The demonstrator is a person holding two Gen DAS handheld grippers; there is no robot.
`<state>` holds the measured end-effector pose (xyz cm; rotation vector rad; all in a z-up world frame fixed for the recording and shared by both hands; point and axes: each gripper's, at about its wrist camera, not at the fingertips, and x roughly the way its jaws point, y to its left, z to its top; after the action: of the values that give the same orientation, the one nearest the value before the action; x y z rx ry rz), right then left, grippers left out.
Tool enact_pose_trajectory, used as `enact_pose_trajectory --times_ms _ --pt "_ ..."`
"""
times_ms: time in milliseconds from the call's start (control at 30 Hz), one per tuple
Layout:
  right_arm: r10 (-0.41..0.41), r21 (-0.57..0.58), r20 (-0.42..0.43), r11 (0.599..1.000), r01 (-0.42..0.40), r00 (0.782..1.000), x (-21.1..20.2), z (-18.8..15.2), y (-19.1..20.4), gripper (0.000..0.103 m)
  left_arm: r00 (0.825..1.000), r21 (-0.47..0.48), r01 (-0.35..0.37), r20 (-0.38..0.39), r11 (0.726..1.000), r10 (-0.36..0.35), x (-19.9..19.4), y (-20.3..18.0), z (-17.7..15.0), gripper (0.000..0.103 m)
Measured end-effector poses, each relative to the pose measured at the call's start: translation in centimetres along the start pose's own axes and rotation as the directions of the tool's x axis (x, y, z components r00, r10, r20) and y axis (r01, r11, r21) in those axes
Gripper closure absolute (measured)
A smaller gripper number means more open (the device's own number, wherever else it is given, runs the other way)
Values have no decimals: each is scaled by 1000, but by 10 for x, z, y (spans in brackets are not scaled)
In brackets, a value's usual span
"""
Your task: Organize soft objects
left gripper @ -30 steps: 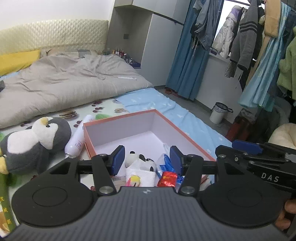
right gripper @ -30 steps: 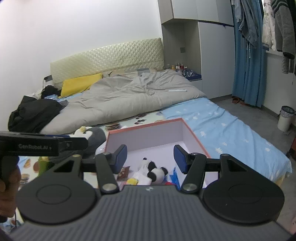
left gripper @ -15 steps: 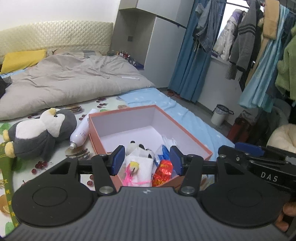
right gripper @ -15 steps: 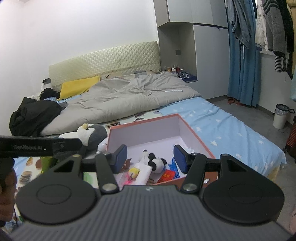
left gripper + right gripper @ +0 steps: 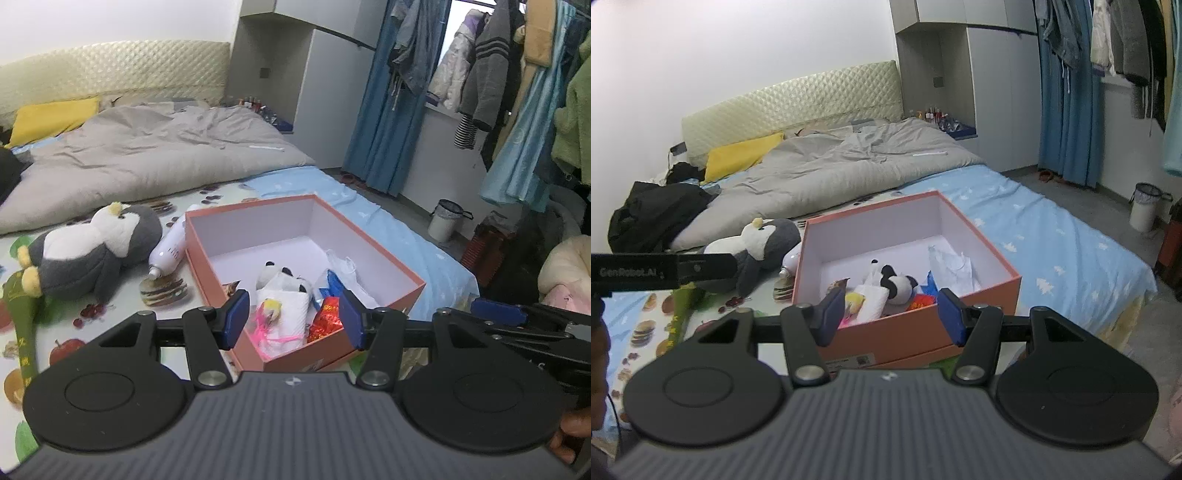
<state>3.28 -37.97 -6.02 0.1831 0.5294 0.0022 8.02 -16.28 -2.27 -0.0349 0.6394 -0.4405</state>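
Observation:
An orange box (image 5: pixel 384 258) (image 5: pixel 982 236) with a white inside stands on the bed. In it lie a small panda plush (image 5: pixel 284 280) (image 5: pixel 899 284), a white cloth bundle with pink string (image 5: pixel 280 325), a red packet (image 5: pixel 327 317) and a white plastic bag (image 5: pixel 951 266). A grey and white penguin plush (image 5: pixel 92 247) (image 5: pixel 757 243) lies left of the box, outside it. My left gripper (image 5: pixel 293 317) hangs open before the box's near corner, nothing between its pads. My right gripper (image 5: pixel 892 312) is open too, in front of the box's near wall.
A white spray bottle (image 5: pixel 168 251) lies between penguin and box. A grey duvet (image 5: pixel 147 162) and a yellow pillow (image 5: pixel 738 155) cover the bed's far half; dark clothes (image 5: pixel 653 214) sit at its left. Hanging clothes (image 5: pixel 517 92) and a small bin (image 5: pixel 445 219) stand right.
Both grippers have drawn back from the box, so its near wall and more of the bed now show. Both stay open with nothing in them.

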Motion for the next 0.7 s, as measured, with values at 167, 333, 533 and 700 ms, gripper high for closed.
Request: enact_pose_trajectory --times_ms 167,333,533,700 --pt "2 -13 -5 1000 -2 1000 4 -2 0 44 999 -15 -33 -14 999 33 3 3 -8 43" --pt "3 -23 -17 1000 -4 1000 6 -4 1 44 999 -27 -47 -21 999 46 6 6 -11 43" --pt "0 -16 -19 1000 0 1000 9 -3 -2 42 997 -45 -74 -26 996 73 5 10 -11 31" --pt "-4 -26 -4 1000 4 1000 10 -2 -1 7 996 -68 -87 -21 994 85 2 16 -13 13"
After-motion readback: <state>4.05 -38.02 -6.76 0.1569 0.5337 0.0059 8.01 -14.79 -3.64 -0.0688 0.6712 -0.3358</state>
